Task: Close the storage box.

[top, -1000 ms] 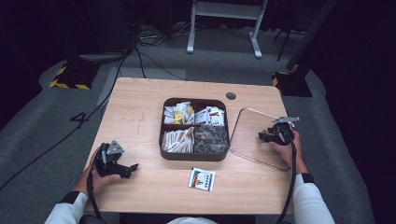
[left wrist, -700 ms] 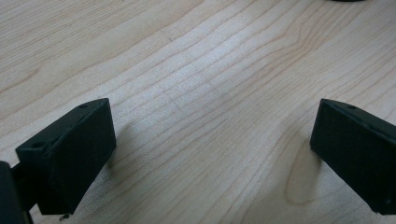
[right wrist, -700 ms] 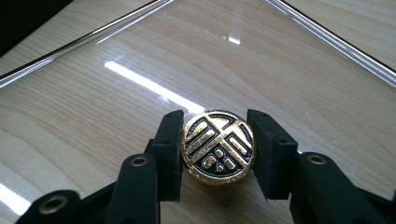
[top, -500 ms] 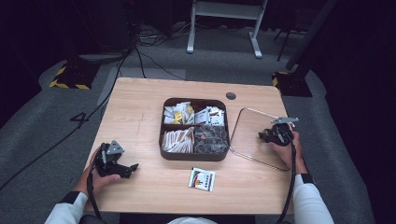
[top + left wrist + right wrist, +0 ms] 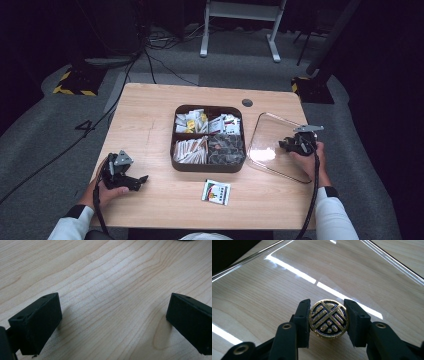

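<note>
A clear lid (image 5: 270,145) lies flat on the table right of a dark four-part box (image 5: 208,168) full of packets and sachets. My right gripper (image 5: 288,145) rests on the lid's right side. In the right gripper view its jaws are shut on the lid's round gold-and-black knob (image 5: 328,318), with the clear lid (image 5: 287,285) spread out beyond it. My left gripper (image 5: 136,180) lies low at the table's front left. It stands open (image 5: 112,322) over bare wood with nothing between its fingers (image 5: 37,325).
A small white printed packet (image 5: 217,192) lies near the front edge below the box. A dark round grommet (image 5: 247,103) sits at the back of the wooden table (image 5: 150,115). Cables and a white metal stand (image 5: 240,20) are on the floor behind.
</note>
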{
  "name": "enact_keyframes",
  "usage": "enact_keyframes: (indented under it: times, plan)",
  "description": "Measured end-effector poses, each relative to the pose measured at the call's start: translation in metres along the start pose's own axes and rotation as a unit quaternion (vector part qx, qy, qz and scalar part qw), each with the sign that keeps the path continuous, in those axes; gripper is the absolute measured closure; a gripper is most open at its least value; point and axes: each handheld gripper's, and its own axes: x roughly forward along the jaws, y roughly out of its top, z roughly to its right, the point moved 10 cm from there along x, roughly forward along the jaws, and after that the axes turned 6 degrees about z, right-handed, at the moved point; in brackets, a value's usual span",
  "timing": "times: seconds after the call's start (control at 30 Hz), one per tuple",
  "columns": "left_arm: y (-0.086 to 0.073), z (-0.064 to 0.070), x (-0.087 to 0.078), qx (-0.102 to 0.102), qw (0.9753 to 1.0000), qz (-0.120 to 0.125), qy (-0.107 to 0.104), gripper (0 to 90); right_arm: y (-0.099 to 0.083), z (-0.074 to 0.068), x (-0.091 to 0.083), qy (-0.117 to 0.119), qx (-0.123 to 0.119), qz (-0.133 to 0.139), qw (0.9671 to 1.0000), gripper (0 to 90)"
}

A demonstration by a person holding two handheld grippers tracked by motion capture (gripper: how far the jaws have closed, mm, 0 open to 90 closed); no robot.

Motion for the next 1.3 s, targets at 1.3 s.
enact_keyframes:
  times: [1.3]
  plan:
    - [0.000,0.000,0.000,0.000,1.0000,0.000,0.000,0.5,0.051,-0.020,-0.045,0.011,-0.038,0.046,0.9981,59.4]
